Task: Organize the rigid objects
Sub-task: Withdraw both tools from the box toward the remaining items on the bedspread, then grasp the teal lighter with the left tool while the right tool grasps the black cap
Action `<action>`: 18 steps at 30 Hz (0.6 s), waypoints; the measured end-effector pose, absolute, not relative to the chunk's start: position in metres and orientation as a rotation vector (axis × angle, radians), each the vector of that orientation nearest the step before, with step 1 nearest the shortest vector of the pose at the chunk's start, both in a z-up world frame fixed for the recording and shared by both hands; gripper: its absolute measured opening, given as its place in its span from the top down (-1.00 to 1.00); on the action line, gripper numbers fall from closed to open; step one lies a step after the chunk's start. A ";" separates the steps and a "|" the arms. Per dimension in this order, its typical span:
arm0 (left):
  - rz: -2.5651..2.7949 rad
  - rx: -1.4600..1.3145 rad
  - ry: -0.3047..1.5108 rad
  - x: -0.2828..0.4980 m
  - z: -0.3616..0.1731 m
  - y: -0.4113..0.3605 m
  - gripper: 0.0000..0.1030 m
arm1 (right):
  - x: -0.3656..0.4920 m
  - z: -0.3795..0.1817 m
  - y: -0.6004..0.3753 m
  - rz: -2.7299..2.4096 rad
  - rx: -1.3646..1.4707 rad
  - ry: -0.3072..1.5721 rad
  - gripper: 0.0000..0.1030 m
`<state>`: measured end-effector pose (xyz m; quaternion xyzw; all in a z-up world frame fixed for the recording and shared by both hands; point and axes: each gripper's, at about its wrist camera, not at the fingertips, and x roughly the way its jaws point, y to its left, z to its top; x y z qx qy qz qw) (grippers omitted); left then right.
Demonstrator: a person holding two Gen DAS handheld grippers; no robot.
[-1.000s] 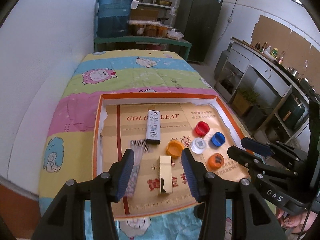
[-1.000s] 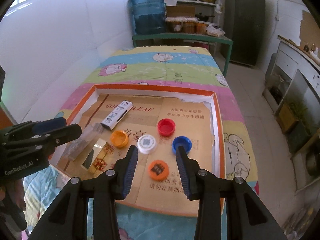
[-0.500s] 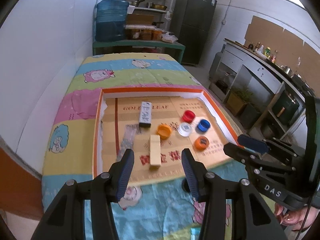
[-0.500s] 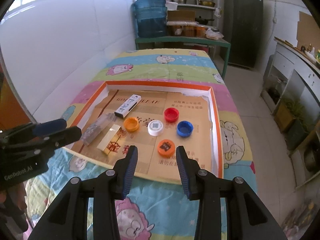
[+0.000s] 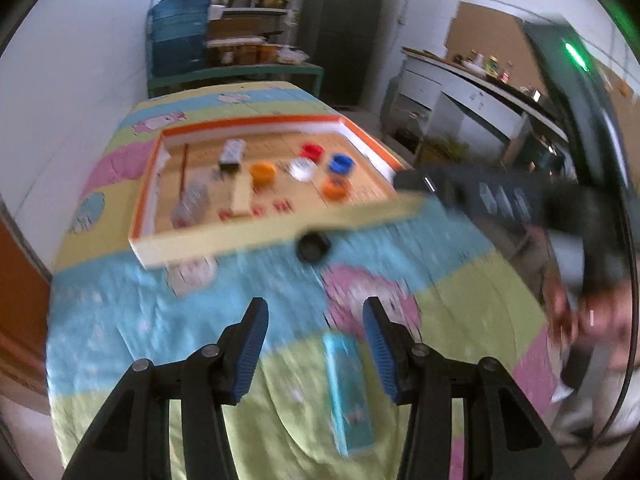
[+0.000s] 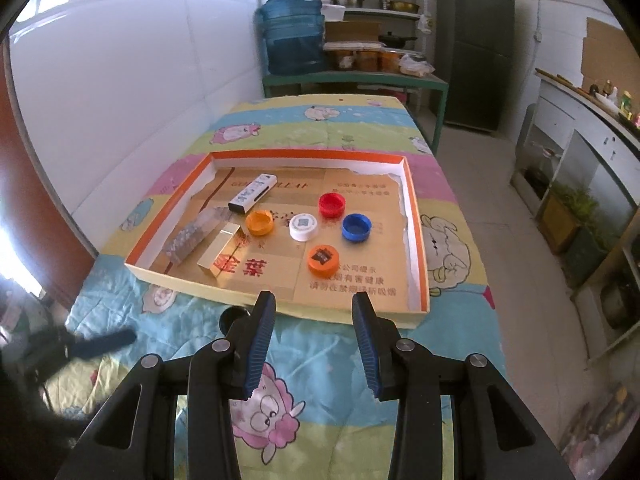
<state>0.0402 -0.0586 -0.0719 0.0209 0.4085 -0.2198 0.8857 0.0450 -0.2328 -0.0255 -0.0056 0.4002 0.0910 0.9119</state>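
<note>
Both claws are held wide apart and empty above the near end of the quilted table [image 6: 320,364]. The left gripper [image 5: 314,344] is poised over a light-blue box [image 5: 349,392] lying on the quilt, probably the next piece to be gathered. The right gripper [image 6: 314,334] is aimed at the near edge of the orange-rimmed tray [image 6: 416,240]. In the tray, the caps are grouped toward the right side: red cap [image 6: 331,205], blue cap [image 6: 356,227], white cap [image 6: 303,227]. The gold box [image 6: 222,249] is laid toward the left. A black cap [image 5: 313,246] is left on the quilt just outside the near edge.
</note>
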 end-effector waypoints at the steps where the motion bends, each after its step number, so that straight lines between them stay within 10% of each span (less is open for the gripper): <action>1: -0.466 0.056 0.852 0.033 -0.076 -0.060 0.04 | 0.044 -0.027 -0.232 0.190 -0.010 0.827 0.21; 13: -0.468 0.103 0.901 0.016 -0.105 -0.069 0.06 | 0.040 -0.058 -0.210 0.262 -0.003 0.891 0.21; 18: -0.469 0.078 0.890 0.008 -0.105 -0.061 0.55 | 0.045 -0.071 -0.198 0.305 -0.013 0.915 0.21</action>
